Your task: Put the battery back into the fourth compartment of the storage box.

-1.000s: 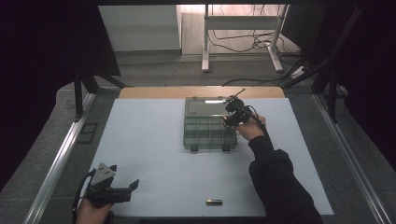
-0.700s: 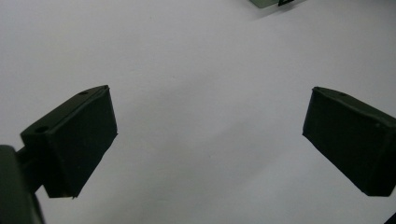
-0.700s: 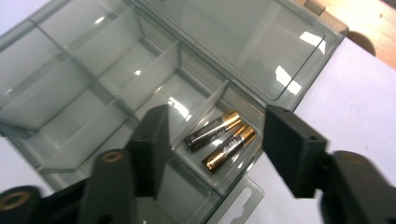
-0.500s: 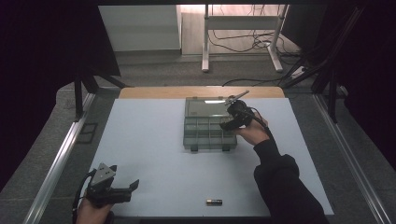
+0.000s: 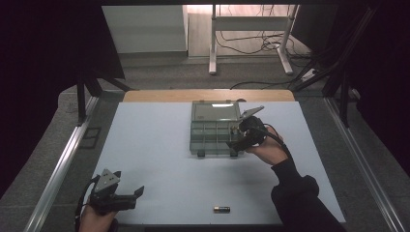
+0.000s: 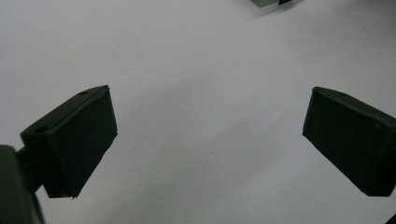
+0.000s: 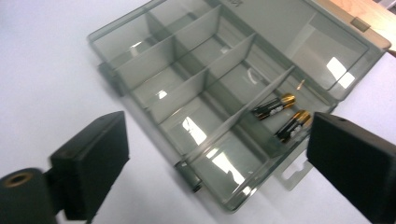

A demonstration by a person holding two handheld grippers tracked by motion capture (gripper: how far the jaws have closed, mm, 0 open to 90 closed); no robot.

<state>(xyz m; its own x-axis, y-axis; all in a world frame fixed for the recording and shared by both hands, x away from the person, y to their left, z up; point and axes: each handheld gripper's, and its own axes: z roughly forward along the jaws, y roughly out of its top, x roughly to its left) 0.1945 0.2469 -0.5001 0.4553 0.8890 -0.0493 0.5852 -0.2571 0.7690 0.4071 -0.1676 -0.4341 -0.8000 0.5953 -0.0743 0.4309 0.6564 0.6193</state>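
Batteries, two of them (image 7: 274, 106) (image 7: 293, 125), lie side by side in one compartment at the right end of a smoky clear organiser box (image 5: 214, 130), their gold caps pointing toward its open lid on the far side, long axes running near to far. Just above them the right gripper (image 5: 240, 137) has its jaws spread wide, freshly opened, nothing between them. A third battery (image 5: 221, 209) lies at the near edge of the white bench (image 5: 154, 145), long axis left to right. The left gripper (image 5: 126, 197) rests at the near left, jaws open and empty.

claws: black, blocky jaws | left claw (image 5: 126, 197): grey plate | right sleeve (image 5: 300, 203): black
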